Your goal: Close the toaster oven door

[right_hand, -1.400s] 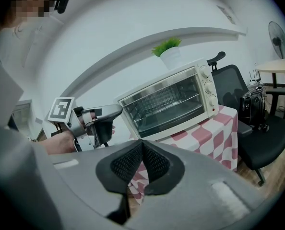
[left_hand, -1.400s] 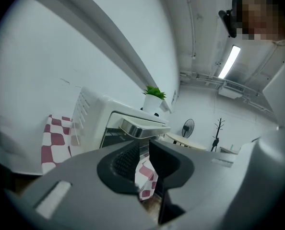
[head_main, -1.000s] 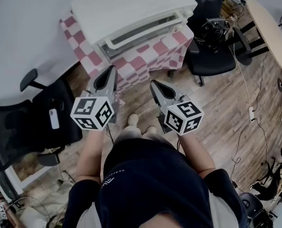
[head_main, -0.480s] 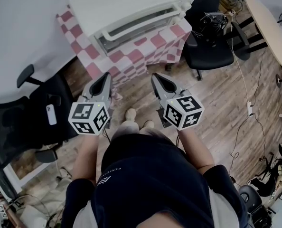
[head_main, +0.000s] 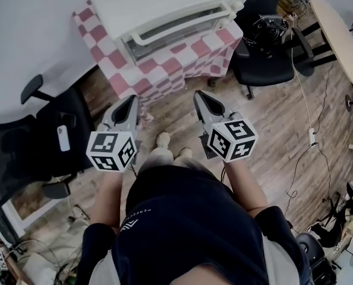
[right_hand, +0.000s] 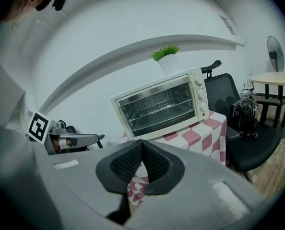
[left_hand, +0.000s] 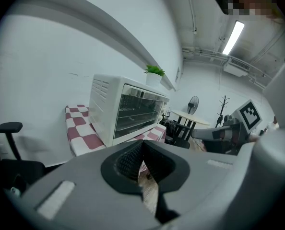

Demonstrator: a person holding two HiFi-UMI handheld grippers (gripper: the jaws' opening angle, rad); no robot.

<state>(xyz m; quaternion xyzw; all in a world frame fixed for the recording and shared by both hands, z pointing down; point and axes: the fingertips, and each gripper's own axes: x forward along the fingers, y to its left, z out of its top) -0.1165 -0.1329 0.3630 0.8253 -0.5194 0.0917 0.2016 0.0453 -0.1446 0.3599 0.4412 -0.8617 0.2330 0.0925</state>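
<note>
A white toaster oven [head_main: 164, 8] stands on a small table with a red-and-white checked cloth [head_main: 164, 70]. Its glass door [right_hand: 159, 107] stands upright against the oven front, with the handle [head_main: 176, 28] along its top edge. The wire racks show through the glass [left_hand: 138, 111]. My left gripper [head_main: 131, 100] and right gripper [head_main: 199, 95] hover side by side in front of the table, short of the oven and touching nothing. Both sets of jaws are pressed together with nothing between them [left_hand: 142, 145] [right_hand: 142, 145].
A black office chair [head_main: 40, 141] with a phone [head_main: 63, 138] on its seat stands at the left. Another black chair [head_main: 265, 64] carrying a bag [right_hand: 243, 111] stands right of the table. A round table [head_main: 337, 34] and cables lie at the right. A potted plant [right_hand: 167, 59] sits above the oven.
Both grippers have drifted slightly back from the oven, which sits a little farther up in the head view. Their jaws stay shut.
</note>
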